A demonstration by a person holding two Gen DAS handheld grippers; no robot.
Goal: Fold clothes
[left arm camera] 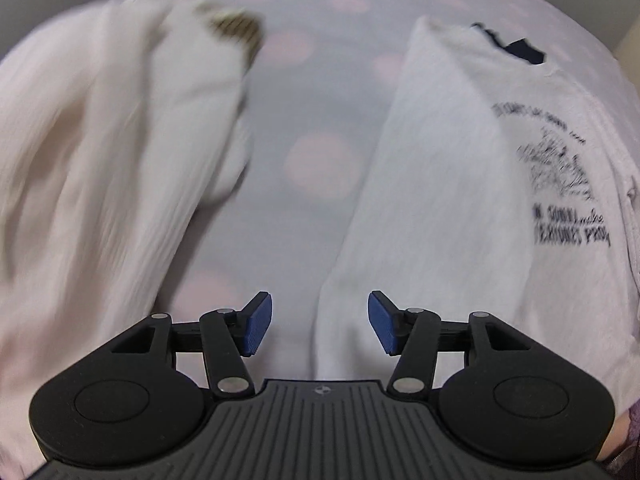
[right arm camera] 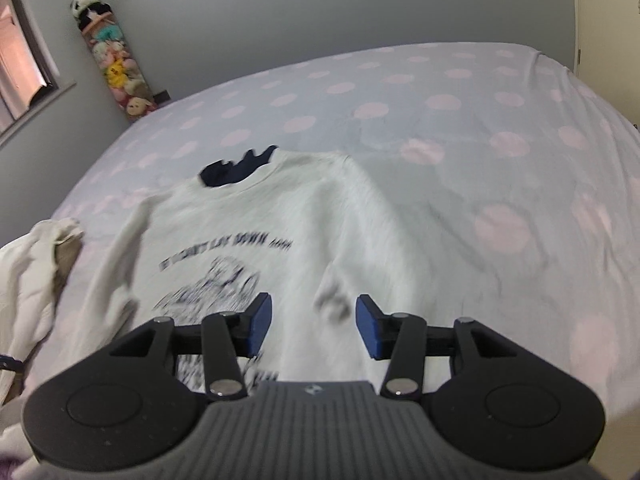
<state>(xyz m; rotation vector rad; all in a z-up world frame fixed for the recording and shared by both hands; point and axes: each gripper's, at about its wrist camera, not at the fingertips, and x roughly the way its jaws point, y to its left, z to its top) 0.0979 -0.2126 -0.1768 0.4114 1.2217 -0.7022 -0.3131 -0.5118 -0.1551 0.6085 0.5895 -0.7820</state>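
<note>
Now both grippers, left gripper [left arm camera: 320, 322] & right gripper [right arm camera: 314, 326], gape empty; regrip white tee [right arm camera: 280, 220] hem w/ both, fold toward 12 o'clock collar.

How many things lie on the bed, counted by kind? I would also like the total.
Printed white T-shirt: 1
Plain cream garment, bunched beside the T-shirt: 1
Total: 2 clothes on the dotted bed sheet. Neither gripper holds any of them.
</note>
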